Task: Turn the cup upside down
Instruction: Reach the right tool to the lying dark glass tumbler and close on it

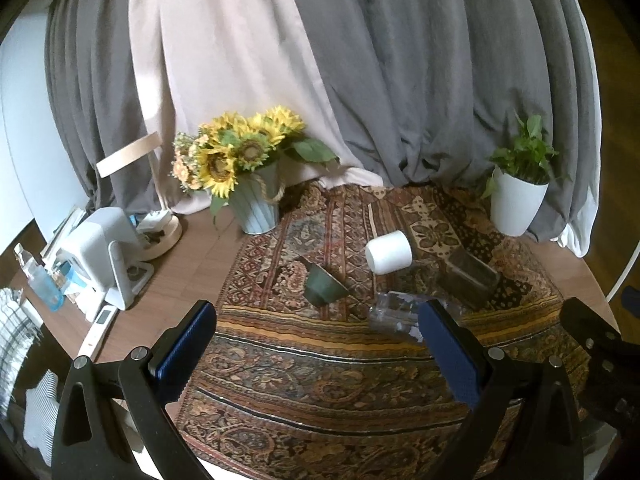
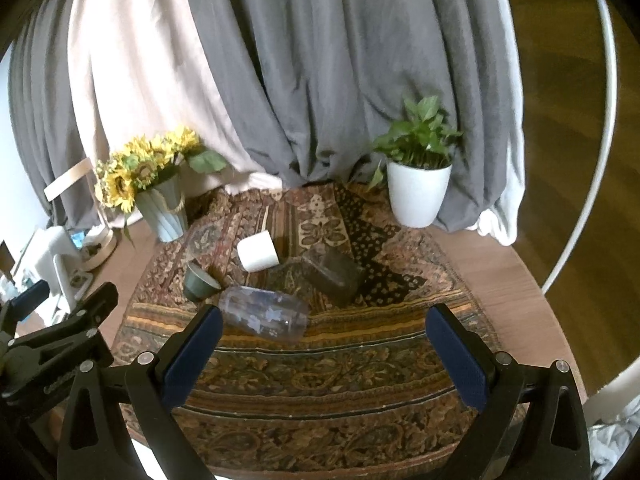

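Note:
Several cups lie on their sides on a patterned rug (image 1: 320, 360): a white cup (image 1: 388, 251), a dark green cup (image 1: 324, 285), a clear plastic cup (image 1: 396, 316) and a dark glass cup (image 1: 468, 280). They also show in the right wrist view: white cup (image 2: 258, 251), green cup (image 2: 199, 281), clear cup (image 2: 266, 314), dark glass cup (image 2: 332, 276). My left gripper (image 1: 318, 320) is open and empty, short of the cups. My right gripper (image 2: 324, 324) is open and empty, just before the clear cup.
A sunflower pot (image 1: 256, 200) stands at the back left and a white plant pot (image 1: 516, 204) at the back right. White devices and a bottle (image 1: 44, 284) crowd the table's left edge. Grey and beige curtains hang behind. The round table's edge curves at right (image 2: 532, 320).

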Demonstrator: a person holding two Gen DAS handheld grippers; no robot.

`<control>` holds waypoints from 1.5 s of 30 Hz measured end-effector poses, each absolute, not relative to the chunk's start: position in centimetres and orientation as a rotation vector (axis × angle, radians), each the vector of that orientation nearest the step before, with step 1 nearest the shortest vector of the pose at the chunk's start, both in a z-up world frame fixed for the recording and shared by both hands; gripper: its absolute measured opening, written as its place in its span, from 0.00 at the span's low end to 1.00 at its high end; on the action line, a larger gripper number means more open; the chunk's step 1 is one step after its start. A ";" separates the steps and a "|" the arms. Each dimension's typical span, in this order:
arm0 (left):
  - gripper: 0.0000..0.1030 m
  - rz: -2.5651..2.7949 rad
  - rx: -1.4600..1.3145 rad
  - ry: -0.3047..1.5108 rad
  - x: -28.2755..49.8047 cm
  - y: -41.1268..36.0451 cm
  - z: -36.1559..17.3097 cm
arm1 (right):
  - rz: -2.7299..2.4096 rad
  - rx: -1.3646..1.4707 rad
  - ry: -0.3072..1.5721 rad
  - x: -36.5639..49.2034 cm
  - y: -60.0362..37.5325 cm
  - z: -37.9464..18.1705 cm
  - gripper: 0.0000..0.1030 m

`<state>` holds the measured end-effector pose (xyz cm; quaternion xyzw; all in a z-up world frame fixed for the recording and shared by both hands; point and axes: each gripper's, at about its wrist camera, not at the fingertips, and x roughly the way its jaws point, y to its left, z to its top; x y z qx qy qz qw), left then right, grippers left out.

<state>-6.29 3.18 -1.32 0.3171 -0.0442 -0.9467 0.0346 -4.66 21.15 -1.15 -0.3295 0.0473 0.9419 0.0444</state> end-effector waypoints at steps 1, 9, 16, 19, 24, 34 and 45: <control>1.00 -2.906 0.985 -0.136 -6.8 3.5 -1.4 | 2.876 -1.031 0.142 -5.5 21.5 -1.4 0.99; 1.00 -2.850 1.079 -0.045 -12.0 5.8 -3.3 | 2.867 -1.280 0.082 -13.4 23.7 -4.0 0.99; 1.00 -2.720 1.188 0.062 -16.1 6.8 -6.5 | 2.845 -1.512 -0.089 -19.9 23.6 -7.3 0.98; 1.00 -2.666 1.207 0.108 -17.3 7.1 -7.6 | 2.829 -1.633 -0.133 -22.4 23.5 -9.1 0.97; 1.00 -2.603 1.234 0.117 -18.7 8.1 -9.0 | 2.797 -1.779 -0.198 -26.2 23.7 -11.7 0.94; 1.00 -2.579 1.241 0.040 -20.5 10.1 -10.8 | 2.758 -1.931 -0.276 -29.8 23.6 -15.5 0.87; 1.00 -2.586 1.259 0.017 -21.2 10.1 -11.5 | 2.760 -1.970 -0.255 -30.8 23.4 -17.1 0.64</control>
